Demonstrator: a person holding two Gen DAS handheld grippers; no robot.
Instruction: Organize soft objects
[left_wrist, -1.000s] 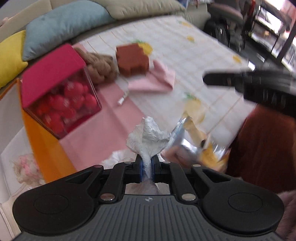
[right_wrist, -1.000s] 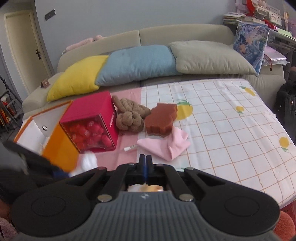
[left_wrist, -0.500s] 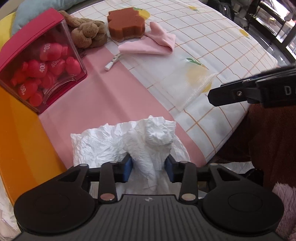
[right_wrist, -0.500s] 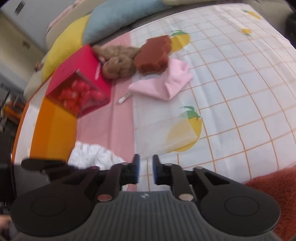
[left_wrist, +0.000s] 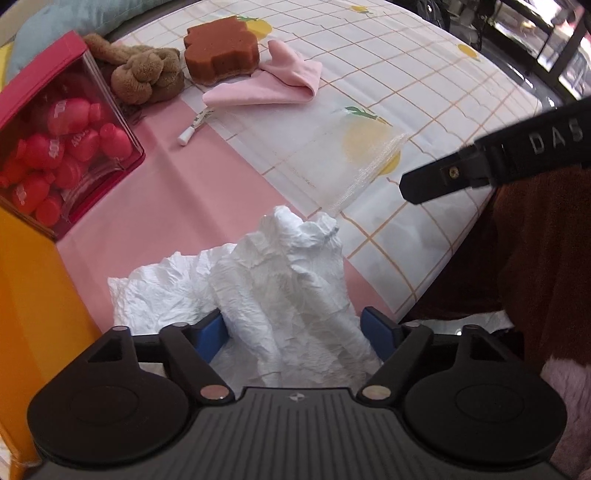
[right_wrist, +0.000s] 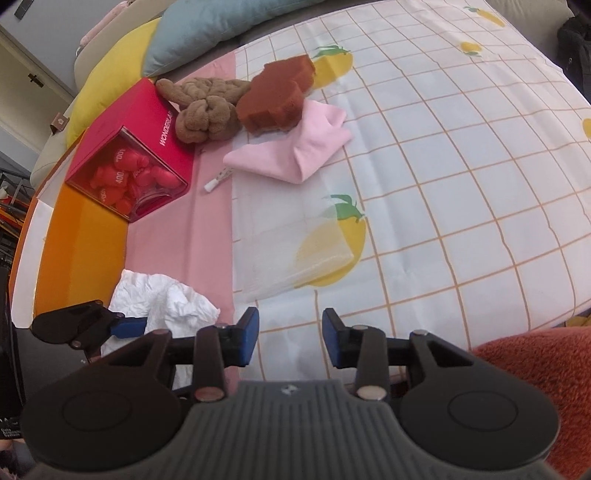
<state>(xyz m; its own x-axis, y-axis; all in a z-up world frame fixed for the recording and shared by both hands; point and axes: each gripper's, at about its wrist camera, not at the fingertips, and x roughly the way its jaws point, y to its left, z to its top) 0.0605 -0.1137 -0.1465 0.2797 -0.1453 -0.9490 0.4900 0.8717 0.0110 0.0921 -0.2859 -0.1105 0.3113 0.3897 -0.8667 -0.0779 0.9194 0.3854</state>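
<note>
A crumpled white tissue (left_wrist: 280, 288) rests on the pink strip of the bed sheet (left_wrist: 177, 192), by the front edge. My left gripper (left_wrist: 293, 332) straddles it, jaws opening, and the blue pads stand clear of the paper. From the right wrist view the same tissue (right_wrist: 162, 299) shows at lower left. A flat clear plastic bag (right_wrist: 295, 254) lies on the checked sheet just beyond my right gripper (right_wrist: 290, 330). Its jaws are opening too, with nothing between them. A folded pink cloth (right_wrist: 295, 147), a brown sponge (right_wrist: 277, 96) and a knotted brown plush (right_wrist: 207, 110) lie farther back.
A red box of red bottles (right_wrist: 129, 155) sits on the left, beside an orange box (right_wrist: 77, 251). A small white stick (right_wrist: 218, 181) lies near the pink cloth. Yellow (right_wrist: 107, 85) and blue (right_wrist: 207, 29) pillows line the back. The bed's front edge drops to a rust-coloured rug (right_wrist: 535, 369).
Both grippers were shut a second ago, the left on the tissue and the right on the clear bag. Both have sunk toward the bed and opened; tissue and bag now lie on the sheet.
</note>
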